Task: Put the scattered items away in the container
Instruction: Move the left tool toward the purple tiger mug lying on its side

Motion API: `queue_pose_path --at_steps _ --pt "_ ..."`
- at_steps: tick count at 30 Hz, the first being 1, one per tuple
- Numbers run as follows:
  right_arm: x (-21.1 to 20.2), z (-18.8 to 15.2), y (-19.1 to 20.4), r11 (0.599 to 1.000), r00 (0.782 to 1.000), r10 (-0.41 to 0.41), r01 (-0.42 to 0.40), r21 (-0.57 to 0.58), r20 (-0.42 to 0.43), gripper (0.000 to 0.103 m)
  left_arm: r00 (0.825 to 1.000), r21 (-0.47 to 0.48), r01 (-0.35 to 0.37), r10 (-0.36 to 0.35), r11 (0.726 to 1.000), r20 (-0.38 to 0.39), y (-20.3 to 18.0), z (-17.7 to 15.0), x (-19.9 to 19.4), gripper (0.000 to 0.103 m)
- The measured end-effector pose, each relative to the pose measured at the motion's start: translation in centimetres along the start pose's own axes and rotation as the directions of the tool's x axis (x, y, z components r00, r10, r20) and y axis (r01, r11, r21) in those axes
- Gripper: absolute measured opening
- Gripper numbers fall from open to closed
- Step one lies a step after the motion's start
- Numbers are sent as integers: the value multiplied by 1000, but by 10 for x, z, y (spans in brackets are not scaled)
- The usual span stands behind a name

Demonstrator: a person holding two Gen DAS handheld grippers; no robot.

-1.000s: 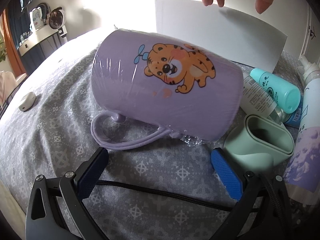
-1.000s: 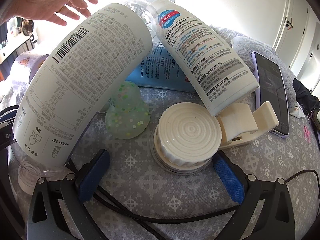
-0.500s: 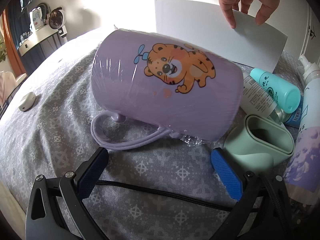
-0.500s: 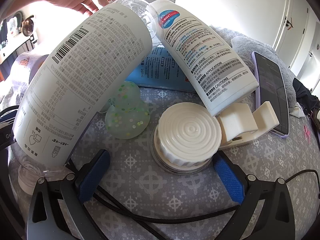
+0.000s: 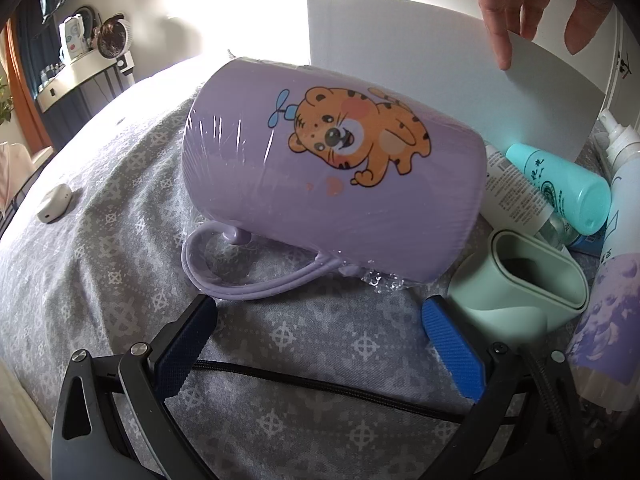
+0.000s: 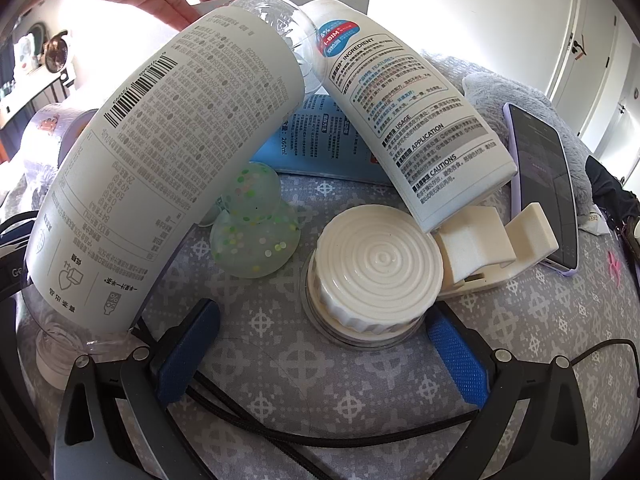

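Note:
A purple mug (image 5: 332, 184) with a tiger picture, wrapped in plastic film, lies on its side on the grey patterned bedspread (image 5: 100, 240). My left gripper (image 5: 316, 344) rests open just in front of its handle, touching nothing. Right of the mug sit a mint green holder (image 5: 524, 284), a teal bottle (image 5: 560, 180) and a white spray bottle (image 5: 616, 184). In the right wrist view my right gripper (image 6: 320, 344) is open, with a ribbed cream jar (image 6: 376, 272) between and just past its fingertips. A large white-labelled bottle (image 6: 168, 168) and a white tube (image 6: 416, 120) lean over it.
A hand (image 5: 532, 4) holds a white board (image 5: 420, 80) upright behind the mug. A speckled translucent ball toy (image 6: 256, 232), blue box (image 6: 316, 140), cream clip stand (image 6: 492, 248) and phone (image 6: 544, 184) surround the jar. A small white case (image 5: 54, 202) lies far left. Black cables (image 6: 320, 428) cross the bedspread.
Both grippers and the items have stayed put. The hand at the top has shifted right and come down onto the edge of the white board.

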State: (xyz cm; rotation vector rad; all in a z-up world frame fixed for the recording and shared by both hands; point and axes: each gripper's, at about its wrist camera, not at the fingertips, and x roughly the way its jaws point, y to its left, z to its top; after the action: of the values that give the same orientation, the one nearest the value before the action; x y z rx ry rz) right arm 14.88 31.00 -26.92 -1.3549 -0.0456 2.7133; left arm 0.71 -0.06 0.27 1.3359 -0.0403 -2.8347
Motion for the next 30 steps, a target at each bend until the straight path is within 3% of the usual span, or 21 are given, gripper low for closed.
queue_pose_path --at_steps 30 --pt "-1 -7 1 1000 1000 0 0 0 0 103 1000 -1 3 -3 1000 -1 1 0 2 103"
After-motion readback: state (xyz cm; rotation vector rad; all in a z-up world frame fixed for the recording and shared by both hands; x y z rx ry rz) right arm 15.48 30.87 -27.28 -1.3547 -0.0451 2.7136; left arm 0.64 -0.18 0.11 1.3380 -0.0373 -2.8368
